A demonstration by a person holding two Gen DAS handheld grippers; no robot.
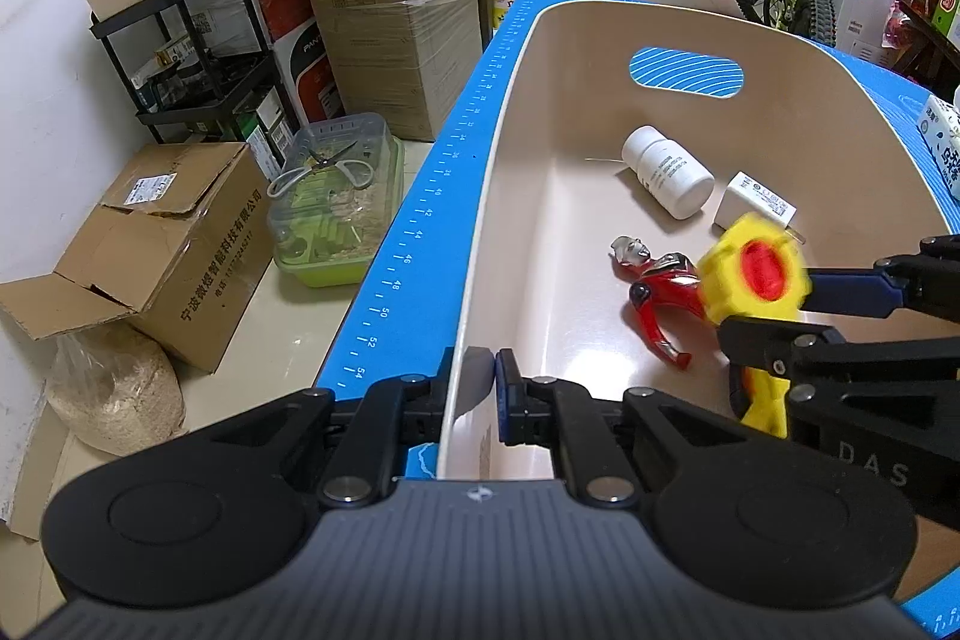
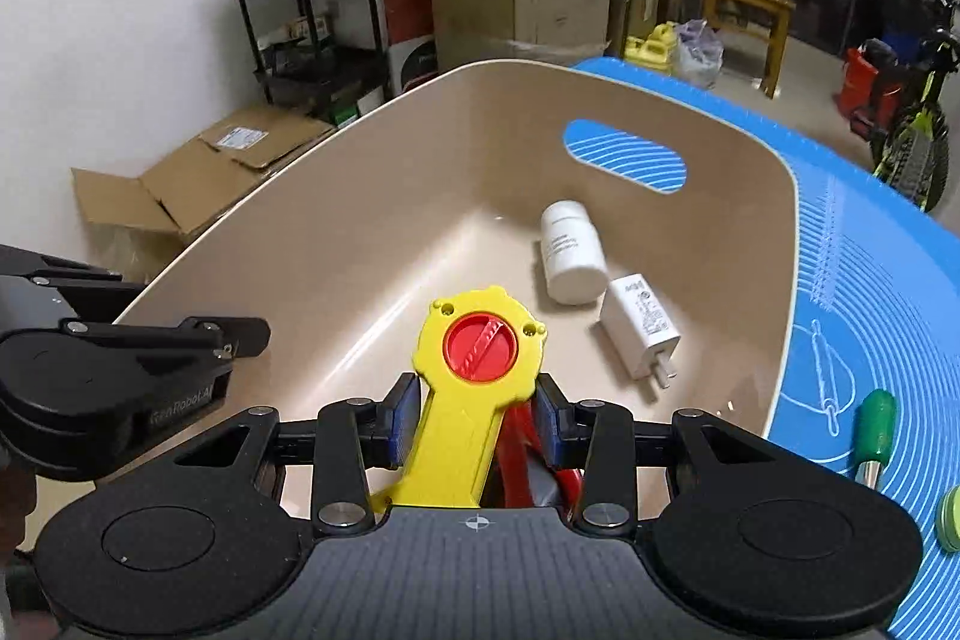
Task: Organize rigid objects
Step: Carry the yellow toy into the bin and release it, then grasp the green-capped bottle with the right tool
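The left gripper is clenched on the near wall of the beige plastic tub, one blue pad inside the rim and one outside. The right gripper grasps a yellow plastic toy wrench with a red round dial by its flat handle, its blue pads pressing the handle's two sides, the head jutting out at 12 o'clock over the tub's floor. In the left wrist view this toy is blurred and hangs at 3 o'clock of the tub, just above a red and silver plastic hero figure lying on the floor. At 12 o'clock from the figure lies a white plastic pill bottle on its side, and beside it at 3 o'clock a white square wall charger with its prongs pointing away from the bottle. The tub sits on a blue silicone mat with printed ruler marks. On the mat at 3 o'clock of the tub, in the right wrist view, lies a green-handled screwdriver.
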